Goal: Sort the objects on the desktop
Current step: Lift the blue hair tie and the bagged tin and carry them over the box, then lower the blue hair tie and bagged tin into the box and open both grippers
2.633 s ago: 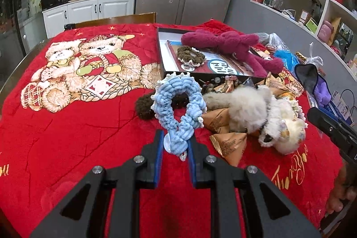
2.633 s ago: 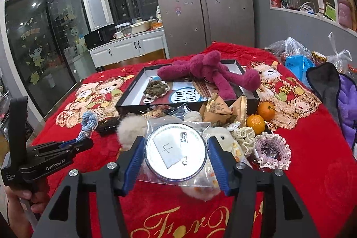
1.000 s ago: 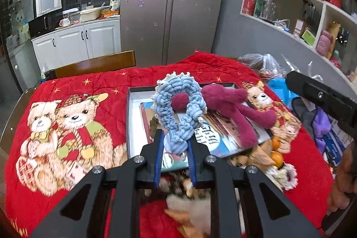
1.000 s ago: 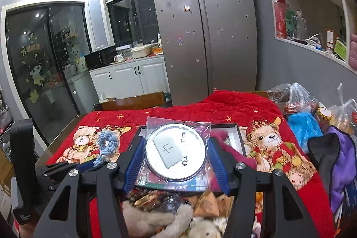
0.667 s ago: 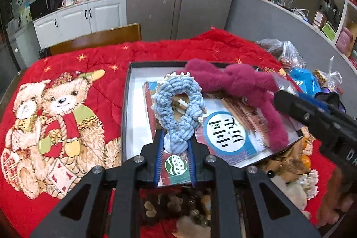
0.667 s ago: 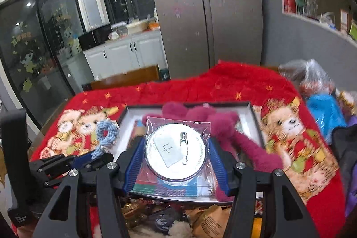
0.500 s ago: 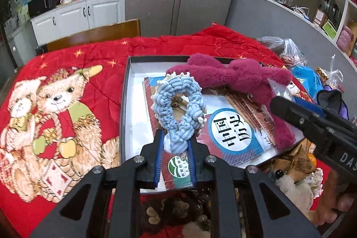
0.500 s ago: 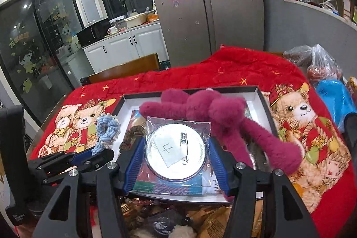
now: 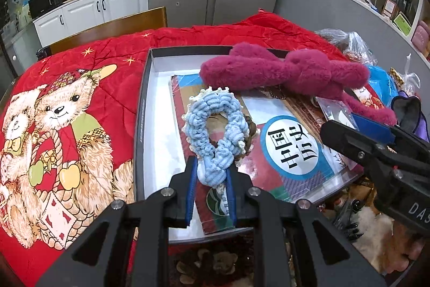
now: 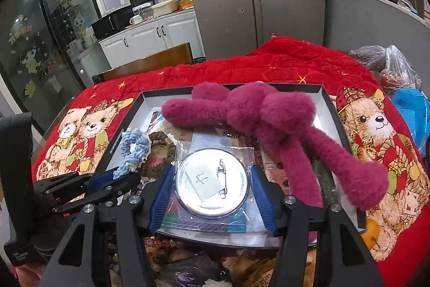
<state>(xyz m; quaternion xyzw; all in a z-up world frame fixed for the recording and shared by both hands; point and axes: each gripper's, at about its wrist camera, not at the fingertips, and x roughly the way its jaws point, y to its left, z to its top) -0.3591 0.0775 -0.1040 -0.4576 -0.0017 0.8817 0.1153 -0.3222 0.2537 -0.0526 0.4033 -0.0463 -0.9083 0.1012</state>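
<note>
My left gripper [image 9: 211, 176] is shut on a light blue knitted scrunchie [image 9: 215, 123] and holds it over the black box [image 9: 141, 109], above a brown scrunchie [image 9: 248, 136]. My right gripper [image 10: 212, 187] is shut on a round silver pin badge in a clear bag [image 10: 212, 179], held over the box's front part [image 10: 215, 236]. A magenta plush toy [image 10: 258, 109] lies across the box on a booklet [image 9: 290, 149]. The left gripper with its scrunchie [image 10: 133, 149] shows at left in the right wrist view; the right gripper [image 9: 371, 136] shows at right in the left wrist view.
The box sits on a red teddy-bear blanket [image 9: 67, 104]. In front of it lie plush toys [image 9: 376, 227], pine cones [image 9: 212, 265] and wrapped items. An orange [image 10: 372, 233], plastic bags [image 10: 389, 66] and a blue bag [image 10: 414, 109] are at right. A wooden chair [image 9: 107, 28] stands behind.
Both grippers carried their loads from the pile at the table's front, up and forward, and now hold them lower over the box. Neither has let go.
</note>
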